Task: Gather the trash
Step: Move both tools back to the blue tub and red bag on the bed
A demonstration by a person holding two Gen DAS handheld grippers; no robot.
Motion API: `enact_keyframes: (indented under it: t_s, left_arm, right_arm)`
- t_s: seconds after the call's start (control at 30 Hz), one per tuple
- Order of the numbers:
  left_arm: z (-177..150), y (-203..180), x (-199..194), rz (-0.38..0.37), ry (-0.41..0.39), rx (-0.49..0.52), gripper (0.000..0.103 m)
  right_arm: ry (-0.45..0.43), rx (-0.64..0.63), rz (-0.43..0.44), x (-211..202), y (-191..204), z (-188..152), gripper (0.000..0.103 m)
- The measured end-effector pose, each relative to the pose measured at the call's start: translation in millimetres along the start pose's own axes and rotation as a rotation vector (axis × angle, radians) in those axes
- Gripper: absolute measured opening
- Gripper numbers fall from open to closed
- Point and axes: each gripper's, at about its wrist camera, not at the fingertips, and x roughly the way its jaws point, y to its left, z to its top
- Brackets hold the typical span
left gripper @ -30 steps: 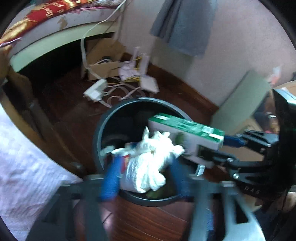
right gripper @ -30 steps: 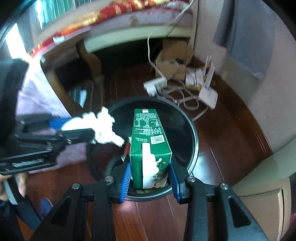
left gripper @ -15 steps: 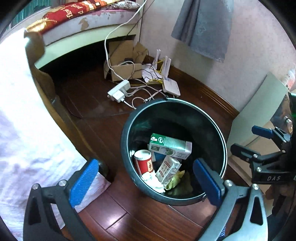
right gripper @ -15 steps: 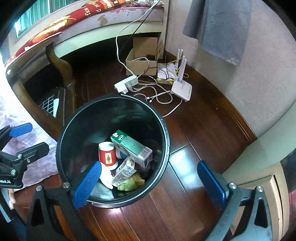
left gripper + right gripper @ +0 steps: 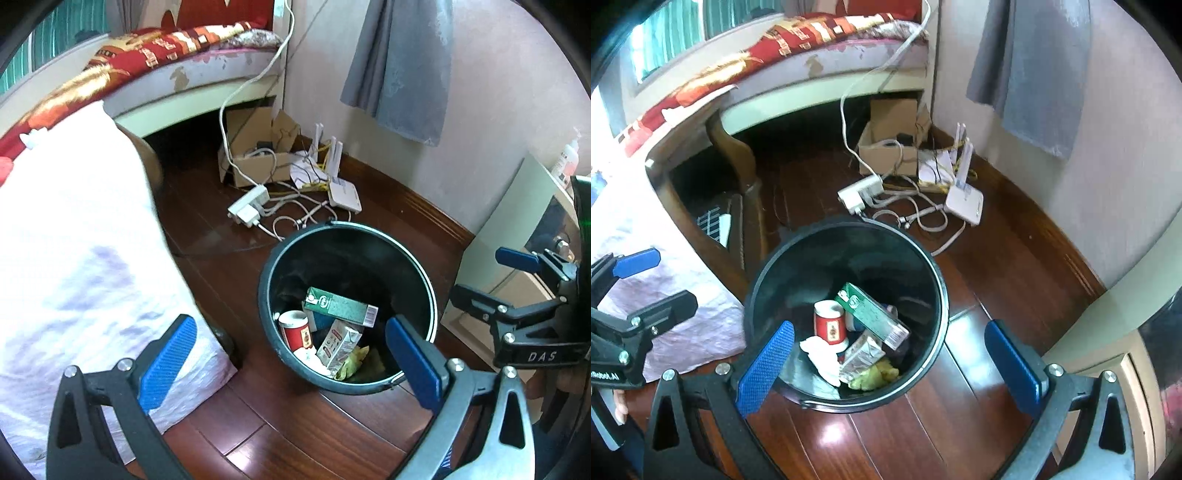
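A black round trash bin (image 5: 424, 284) (image 5: 938, 291) stands on the wooden floor. Inside lie a green milk carton (image 5: 341, 306) (image 5: 873, 315), a red cup (image 5: 297, 330) (image 5: 831, 326), a small silver carton (image 5: 338, 345) (image 5: 860, 356), a white crumpled tissue (image 5: 820, 354) and a yellow-green scrap (image 5: 875, 376). My left gripper (image 5: 291, 365) is open and empty above the bin's near rim. My right gripper (image 5: 890, 363) is open and empty above the bin. Each gripper shows in the other's view, the right (image 5: 491, 280) and the left (image 5: 653, 277).
A white-covered bed (image 5: 74, 240) stands left of the bin. A power strip (image 5: 249, 206), cables, a white router (image 5: 343, 195) and a cardboard box (image 5: 255, 162) lie behind the bin. A grey cloth (image 5: 402, 66) hangs on the wall. A pale cabinet (image 5: 509, 229) stands right.
Both grippers opened and dropped the tissue and the green carton into the bin. Both have since pulled back and up from it.
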Motion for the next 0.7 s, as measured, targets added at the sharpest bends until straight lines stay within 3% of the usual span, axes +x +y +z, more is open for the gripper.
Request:
enact_keyframes:
  t_s: [0.37,0.7]
  left_arm:
    - [9.5,45.3,-83.9,0.099,-0.150,-0.061,0.103]
    - [8.0,133.5,-135.7,0.275,-0.249,-0.184,0.103]
  right_arm:
    - [-0.174,-0.049,0.076,-54.4,44.6,32.9,0.103]
    - [-0.270,-0.159,0.206,-74.7,138.2,77.7,0.103]
